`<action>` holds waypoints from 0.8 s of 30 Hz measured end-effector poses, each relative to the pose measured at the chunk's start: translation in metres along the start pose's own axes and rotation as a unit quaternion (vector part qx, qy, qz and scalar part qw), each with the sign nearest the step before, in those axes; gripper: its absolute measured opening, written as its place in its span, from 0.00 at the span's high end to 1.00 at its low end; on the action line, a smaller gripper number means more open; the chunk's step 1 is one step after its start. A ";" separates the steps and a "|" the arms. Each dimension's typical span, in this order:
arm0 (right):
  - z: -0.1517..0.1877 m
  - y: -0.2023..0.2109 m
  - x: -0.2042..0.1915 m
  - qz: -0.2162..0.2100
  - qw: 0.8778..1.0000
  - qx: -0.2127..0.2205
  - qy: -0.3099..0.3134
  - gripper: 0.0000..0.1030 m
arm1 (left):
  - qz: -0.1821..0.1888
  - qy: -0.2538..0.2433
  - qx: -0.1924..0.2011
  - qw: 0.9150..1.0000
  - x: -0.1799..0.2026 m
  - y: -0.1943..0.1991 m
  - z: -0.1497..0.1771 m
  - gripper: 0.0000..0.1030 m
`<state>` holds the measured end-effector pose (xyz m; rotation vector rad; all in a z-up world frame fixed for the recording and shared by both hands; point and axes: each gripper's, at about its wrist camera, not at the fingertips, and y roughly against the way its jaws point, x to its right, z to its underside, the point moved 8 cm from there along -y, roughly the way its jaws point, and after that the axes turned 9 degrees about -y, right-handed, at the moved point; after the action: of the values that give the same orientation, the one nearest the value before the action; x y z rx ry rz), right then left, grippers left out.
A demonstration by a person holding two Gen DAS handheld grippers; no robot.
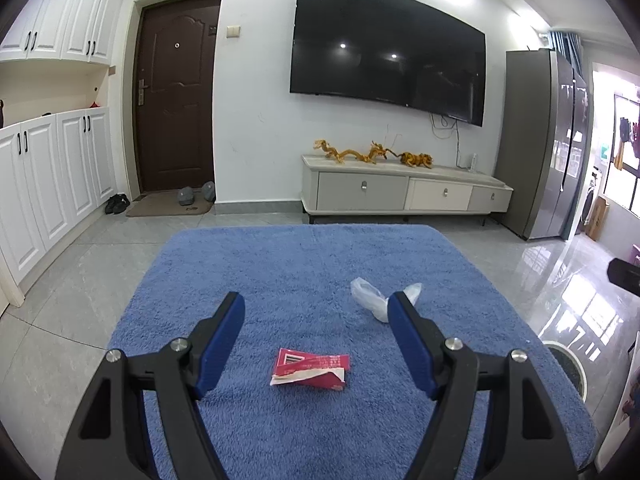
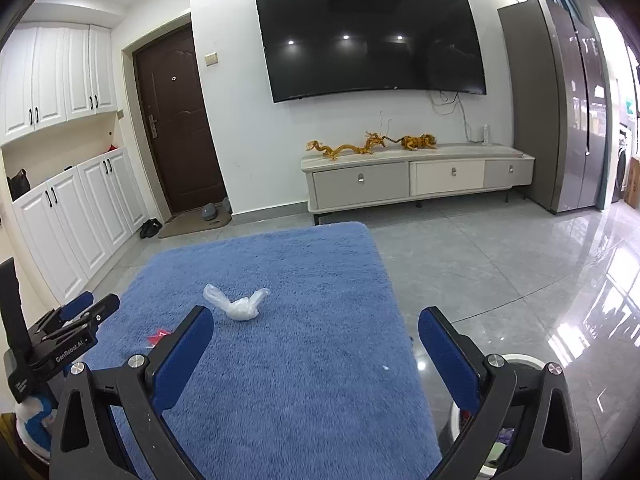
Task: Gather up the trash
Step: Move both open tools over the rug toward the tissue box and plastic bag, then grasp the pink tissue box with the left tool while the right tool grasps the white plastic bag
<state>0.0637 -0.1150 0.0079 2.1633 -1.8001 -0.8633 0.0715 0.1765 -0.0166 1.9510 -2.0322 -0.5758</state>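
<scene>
The left gripper (image 1: 316, 308) is hovering over the near part of a table covered with a fluffy blue cloth (image 1: 304, 264), its blue-padded fingers (image 1: 224, 336) spread wide and holding nothing. Lying between them, near the front of the cloth, is a torn red packet (image 1: 310, 368) with white paper showing along its ripped edge. The right gripper (image 2: 316, 324) is also standing wide apart and empty, hanging over the right half of the same cloth (image 2: 288, 380); its right finger is reaching out past the cloth's right edge. Below that finger, on the floor just beside the table's right edge, a white trash bin (image 2: 516, 360) is showing part of its rim, with some scraps inside. In the right wrist view the left gripper (image 2: 86, 310) is showing at the left edge, with a corner of the red packet (image 2: 158, 337) peeking out beside the right gripper's left finger.

Farther in, around the middle of the cloth, a crumpled clear plastic bag (image 2: 240, 304) is lying loose; in the left wrist view it (image 1: 370, 298) is sitting just behind the tip of that gripper's right finger.

Beyond the table's far edge, grey tiled floor is running to a low TV cabinet (image 1: 404, 190) carrying golden dragon figures (image 1: 372, 154), under a wall-mounted television (image 1: 384, 48).
</scene>
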 end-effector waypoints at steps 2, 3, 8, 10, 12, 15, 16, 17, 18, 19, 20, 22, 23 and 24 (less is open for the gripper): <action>0.002 -0.015 -0.001 -0.002 1.000 -0.011 0.001 0.00 | 0.001 -0.003 -0.007 1.000 0.000 -0.008 0.002 0.30; 0.003 -0.021 -0.001 -0.003 1.000 -0.015 0.002 0.00 | 0.000 -0.004 -0.011 1.000 0.000 -0.012 0.003 0.30; 0.012 -0.058 -0.011 -0.022 0.998 -0.053 0.010 0.00 | 0.015 0.000 -0.038 0.999 -0.010 -0.035 0.015 0.28; 0.019 -0.077 -0.019 -0.033 0.996 -0.076 0.019 0.00 | 0.019 0.001 -0.044 0.999 -0.017 -0.040 0.020 0.23; 0.024 -0.094 -0.027 -0.039 0.994 -0.095 0.030 0.00 | 0.018 -0.007 -0.047 0.999 -0.026 -0.041 0.026 0.21; 0.034 -0.119 -0.040 -0.055 0.989 -0.125 0.050 0.00 | 0.032 -0.028 -0.060 0.997 -0.034 -0.044 0.039 0.20; 0.037 -0.127 -0.045 -0.059 0.988 -0.132 0.056 0.00 | 0.040 -0.036 -0.065 0.996 -0.034 -0.046 0.043 0.20; 0.040 -0.136 -0.052 -0.063 0.986 -0.141 0.064 0.00 | 0.047 -0.050 -0.072 0.995 -0.034 -0.048 0.047 0.20; 0.044 -0.145 -0.058 -0.068 0.984 -0.149 0.072 0.00 | 0.051 -0.062 -0.075 0.994 -0.033 -0.050 0.050 0.20; 0.045 -0.152 -0.062 -0.072 0.982 -0.154 0.077 0.00 | 0.059 -0.073 -0.080 0.992 -0.031 -0.053 0.052 0.20; 0.048 -0.162 -0.069 -0.077 0.980 -0.162 0.086 0.00 | 0.072 -0.082 -0.088 0.990 -0.027 -0.057 0.055 0.20; 0.051 -0.174 -0.077 -0.085 0.977 -0.171 0.095 0.00 | 0.096 -0.090 -0.103 0.986 -0.021 -0.064 0.059 0.20; 0.053 -0.182 -0.084 -0.089 0.975 -0.176 0.101 0.00 | 0.106 -0.092 -0.107 0.984 -0.017 -0.067 0.060 0.20; 0.055 -0.189 -0.088 -0.091 0.974 -0.180 0.104 0.00 | 0.111 -0.097 -0.110 0.983 -0.013 -0.071 0.061 0.20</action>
<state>0.1830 0.0248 -0.1036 2.1094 -1.2513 -0.8821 0.1080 0.1939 -0.1023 1.5711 -2.1565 -0.9235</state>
